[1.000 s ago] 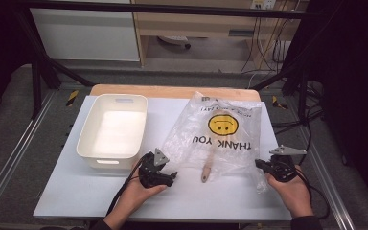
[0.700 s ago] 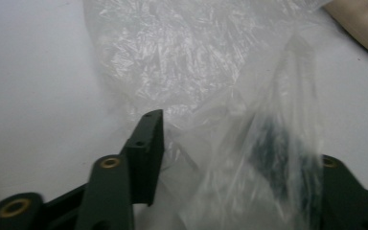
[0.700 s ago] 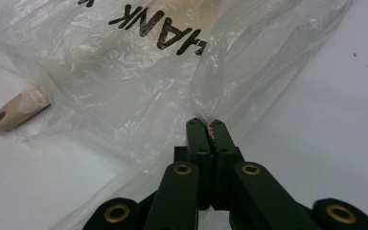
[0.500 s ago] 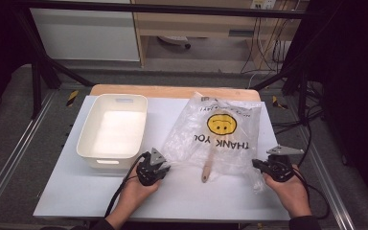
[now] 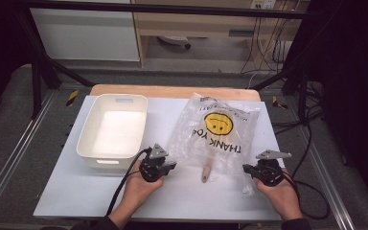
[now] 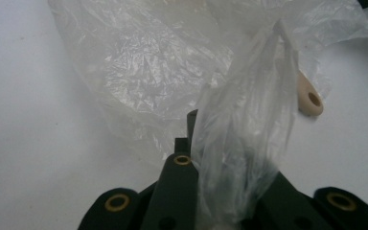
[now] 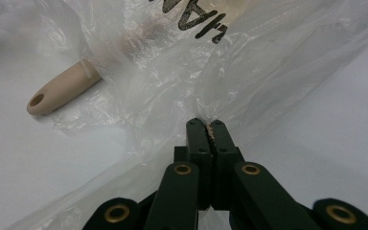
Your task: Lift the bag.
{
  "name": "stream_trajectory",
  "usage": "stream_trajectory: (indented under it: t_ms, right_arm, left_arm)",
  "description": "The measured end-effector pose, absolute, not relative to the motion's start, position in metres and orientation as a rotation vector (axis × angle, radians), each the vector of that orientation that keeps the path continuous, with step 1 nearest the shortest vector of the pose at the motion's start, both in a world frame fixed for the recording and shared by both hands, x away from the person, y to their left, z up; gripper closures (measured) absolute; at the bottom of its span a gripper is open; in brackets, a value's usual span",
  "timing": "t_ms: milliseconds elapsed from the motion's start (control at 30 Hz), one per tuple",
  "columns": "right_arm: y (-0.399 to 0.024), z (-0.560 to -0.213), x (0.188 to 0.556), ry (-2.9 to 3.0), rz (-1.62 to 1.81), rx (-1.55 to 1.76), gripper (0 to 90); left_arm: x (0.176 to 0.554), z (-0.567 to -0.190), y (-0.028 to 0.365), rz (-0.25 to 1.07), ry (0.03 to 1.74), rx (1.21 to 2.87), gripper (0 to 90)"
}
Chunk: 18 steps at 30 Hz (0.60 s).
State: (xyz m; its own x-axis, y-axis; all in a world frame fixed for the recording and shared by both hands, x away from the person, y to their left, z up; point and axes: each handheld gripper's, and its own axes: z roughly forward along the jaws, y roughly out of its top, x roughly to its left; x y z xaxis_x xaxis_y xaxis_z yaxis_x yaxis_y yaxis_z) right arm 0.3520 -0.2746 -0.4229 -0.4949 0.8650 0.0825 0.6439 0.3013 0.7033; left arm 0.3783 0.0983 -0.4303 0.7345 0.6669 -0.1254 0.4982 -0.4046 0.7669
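Bag [image 5: 215, 136] lies centre-right of the high view; left gripper [image 5: 165, 165] has just clamped its lower-left edge, right gripper [image 5: 249, 171] pinches its lower-right edge. Lift both evenly so the handle [image 5: 205, 173] stays inside

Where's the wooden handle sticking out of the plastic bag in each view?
High view: wooden handle at lower centre, poking out of the bag's near edge.
Left gripper view: its holed tip at right, past the bag fold.
Right gripper view: handle at left, emerging from the bag.
Shared landmark: the clear plastic bag with THANK YOU print.
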Motion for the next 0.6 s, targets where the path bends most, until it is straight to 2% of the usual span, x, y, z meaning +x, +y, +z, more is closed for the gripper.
stream_trajectory:
  t_ms: [267, 600]
  right_arm:
    - [-0.271, -0.432, 0.348, 2.276, 0.987, 1.372, 90.0]
    - [-0.271, -0.405, 0.348, 2.239, 1.025, 1.324, 90.0]
  left_arm:
    - [0.381, -0.431, 0.097, 0.229, 0.881, 2.080, 89.5]
    - [0.392, -0.401, 0.101, 0.207, 0.887, 2.005, 89.7]
